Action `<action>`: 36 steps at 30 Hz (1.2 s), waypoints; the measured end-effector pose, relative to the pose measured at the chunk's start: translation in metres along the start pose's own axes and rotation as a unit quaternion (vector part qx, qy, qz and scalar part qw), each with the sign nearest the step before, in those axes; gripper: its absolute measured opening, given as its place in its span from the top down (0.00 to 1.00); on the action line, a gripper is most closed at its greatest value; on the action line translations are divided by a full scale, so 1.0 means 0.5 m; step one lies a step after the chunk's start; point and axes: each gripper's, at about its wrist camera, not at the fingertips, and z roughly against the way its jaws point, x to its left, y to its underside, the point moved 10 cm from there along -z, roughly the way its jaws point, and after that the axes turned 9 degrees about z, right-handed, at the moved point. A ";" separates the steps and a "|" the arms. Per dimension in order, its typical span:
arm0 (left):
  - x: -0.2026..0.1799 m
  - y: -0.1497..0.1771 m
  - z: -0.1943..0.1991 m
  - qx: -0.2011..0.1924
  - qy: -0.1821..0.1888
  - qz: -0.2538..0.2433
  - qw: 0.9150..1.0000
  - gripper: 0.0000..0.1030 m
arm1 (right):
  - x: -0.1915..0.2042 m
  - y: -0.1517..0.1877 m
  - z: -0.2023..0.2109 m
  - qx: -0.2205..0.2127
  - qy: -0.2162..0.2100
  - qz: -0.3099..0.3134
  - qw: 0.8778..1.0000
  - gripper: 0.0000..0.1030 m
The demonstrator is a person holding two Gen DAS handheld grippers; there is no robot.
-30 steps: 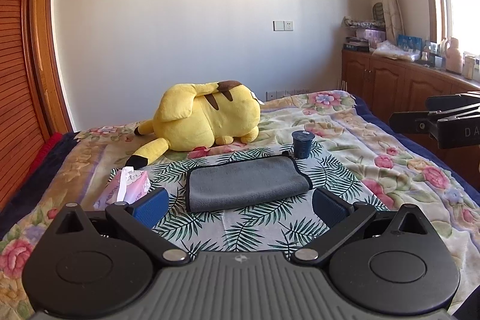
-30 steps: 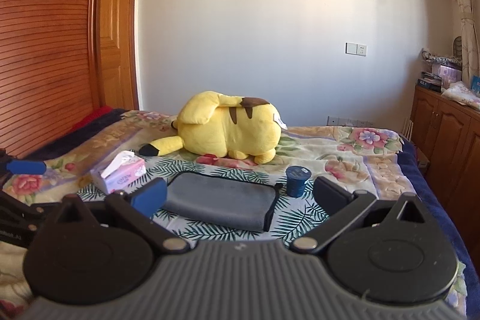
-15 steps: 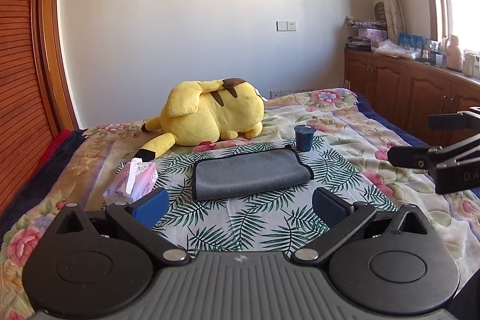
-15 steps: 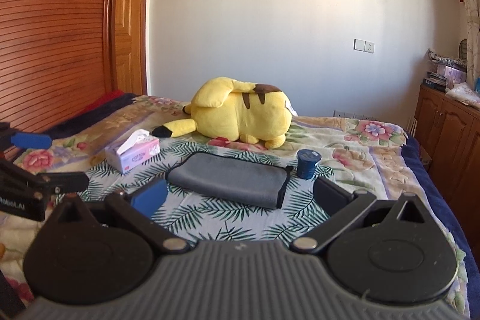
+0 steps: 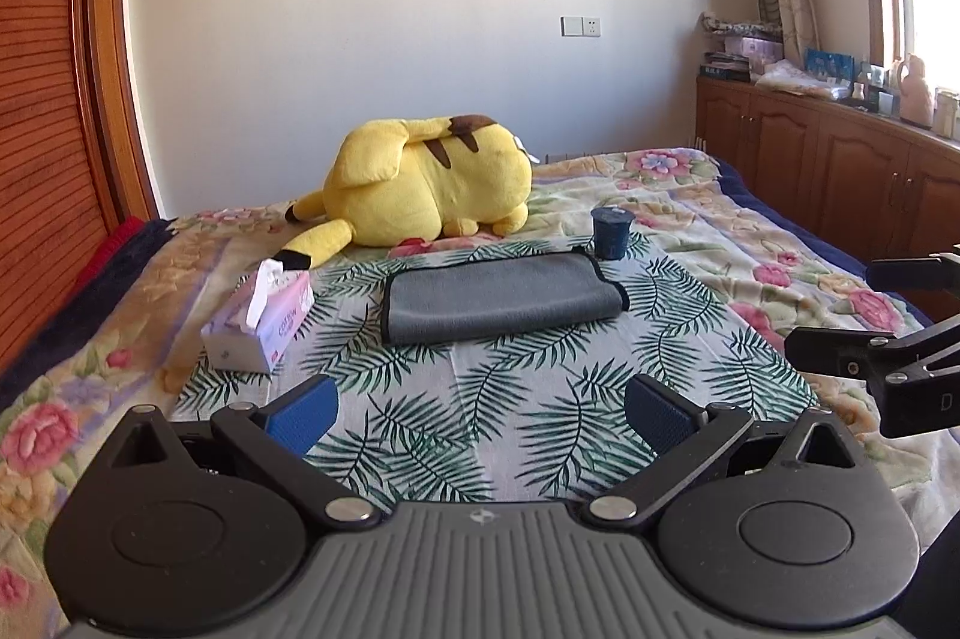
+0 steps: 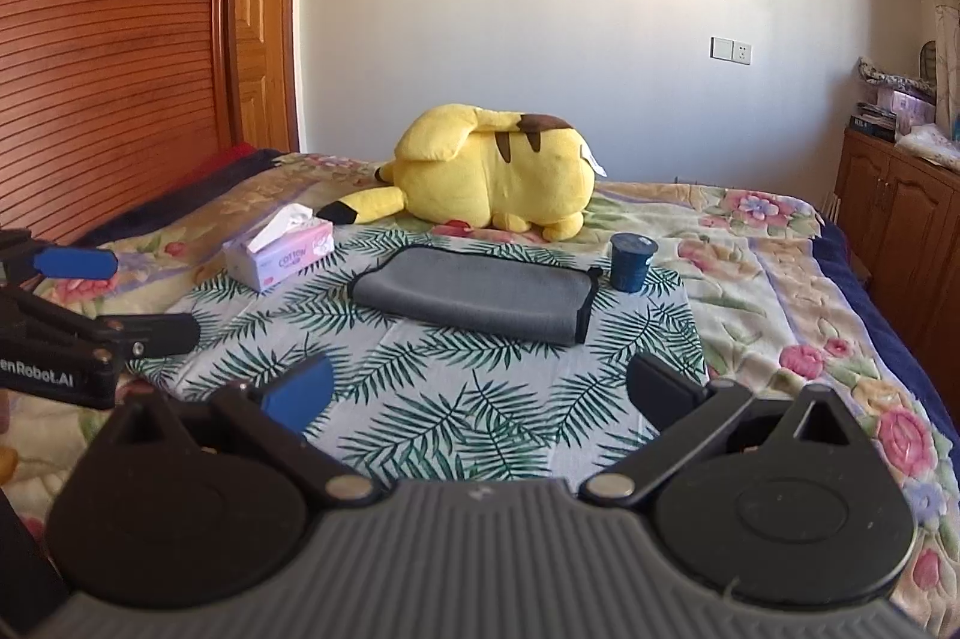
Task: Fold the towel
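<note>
Folded towel [image 5: 501, 300] well ahead of both spread, empty hand-held grippers.

The towel [image 5: 501, 300] is grey with a black edge. It lies on a white cloth [image 5: 540, 387] with green palm leaves. At 12 o'clock is a yellow plush toy [image 5: 426, 189] with brown stripes; at 1 o'clock, a dark blue cup [image 5: 611, 232]; at 9 o'clock, a pink tissue box [image 5: 264, 324].
</note>
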 end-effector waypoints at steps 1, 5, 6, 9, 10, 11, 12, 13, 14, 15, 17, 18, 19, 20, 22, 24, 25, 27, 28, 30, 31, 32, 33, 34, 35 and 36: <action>0.002 0.006 -0.002 0.001 -0.001 0.003 1.000 0.16 | 0.001 0.006 0.000 0.000 0.001 -0.002 1.000 0.00; 0.012 0.029 -0.006 0.007 -0.004 0.019 1.000 0.16 | 0.000 0.029 -0.002 0.006 0.002 -0.016 1.000 0.00; 0.014 0.034 -0.007 0.008 -0.004 0.024 1.000 0.16 | 0.000 0.036 -0.004 0.008 0.003 -0.018 1.000 0.00; 0.020 0.047 -0.010 0.010 -0.007 0.028 1.000 0.16 | 0.000 0.050 -0.006 0.010 0.003 -0.023 1.000 0.00; 0.022 0.049 -0.011 0.010 -0.009 0.026 1.000 0.16 | 0.001 0.055 -0.008 0.011 0.003 -0.025 1.000 0.00; 0.024 0.050 -0.010 0.008 -0.010 0.025 1.000 0.16 | 0.002 0.060 -0.009 0.012 0.004 -0.027 1.000 0.00; 0.028 0.051 -0.009 0.005 -0.011 0.025 1.000 0.16 | 0.002 0.064 -0.009 0.014 0.003 -0.029 0.999 0.00; 0.032 0.053 -0.009 0.004 -0.012 0.027 1.000 0.16 | 0.002 0.068 -0.010 0.015 0.002 -0.031 0.999 0.00; 0.035 0.055 -0.010 0.005 -0.012 0.028 1.000 0.16 | 0.003 0.071 -0.011 0.017 0.002 -0.033 0.999 0.00; 0.038 0.056 -0.011 0.006 -0.013 0.029 0.999 0.16 | 0.004 0.074 -0.011 0.017 0.001 -0.033 0.999 0.00; 0.041 0.060 -0.013 0.007 -0.014 0.029 0.999 0.16 | 0.004 0.079 -0.014 0.019 0.002 -0.033 0.999 0.00; 0.042 0.062 -0.014 0.006 -0.016 0.027 0.999 0.16 | 0.005 0.082 -0.015 0.020 0.003 -0.032 0.999 0.00; 0.042 0.063 -0.014 0.005 -0.018 0.024 1.000 0.16 | 0.003 0.085 -0.017 0.021 0.004 -0.032 0.999 0.00; 0.044 0.063 -0.015 0.003 -0.020 0.023 1.000 0.16 | 0.003 0.088 -0.018 0.022 0.004 -0.032 0.999 0.00; 0.045 0.064 -0.014 0.000 -0.019 0.023 1.000 0.16 | 0.001 0.095 -0.021 0.025 0.005 -0.034 0.999 0.00; 0.046 0.067 -0.013 -0.003 -0.019 0.026 0.999 0.16 | -0.002 0.100 -0.023 0.026 0.009 -0.035 0.999 0.00; 0.047 0.070 -0.014 -0.004 -0.020 0.025 0.999 0.16 | -0.005 0.102 -0.024 0.024 0.010 -0.037 0.999 0.00; 0.043 0.077 -0.017 -0.004 -0.021 0.019 1.000 0.16 | -0.007 0.105 -0.025 0.023 0.013 -0.040 0.999 0.00; 0.042 0.080 -0.018 -0.005 -0.022 0.016 1.000 0.16 | -0.009 0.106 -0.027 0.022 0.015 -0.040 0.999 0.00; 0.039 0.083 -0.021 -0.008 -0.022 0.013 1.000 0.16 | -0.011 0.107 -0.028 0.020 0.017 -0.041 0.999 0.00; 0.039 0.085 -0.022 -0.010 -0.021 0.015 1.000 0.16 | -0.012 0.107 -0.028 0.019 0.018 -0.042 0.999 0.00; 0.040 0.086 -0.023 -0.011 -0.021 0.018 1.000 0.16 | -0.013 0.107 -0.029 0.017 0.018 -0.043 0.999 0.00; 0.041 0.087 -0.025 -0.010 -0.020 0.022 1.000 0.16 | -0.014 0.106 -0.029 0.017 0.020 -0.044 0.999 0.00; 0.041 0.089 -0.026 -0.010 -0.018 0.024 0.999 0.16 | -0.015 0.106 -0.030 0.016 0.021 -0.045 0.999 0.00; 0.041 0.089 -0.027 -0.011 -0.017 0.024 1.000 0.16 | -0.015 0.107 -0.030 0.016 0.022 -0.045 0.999 0.00; 0.041 0.088 -0.027 -0.013 -0.018 0.021 1.000 0.16 | -0.016 0.107 -0.030 0.016 0.023 -0.046 0.999 0.00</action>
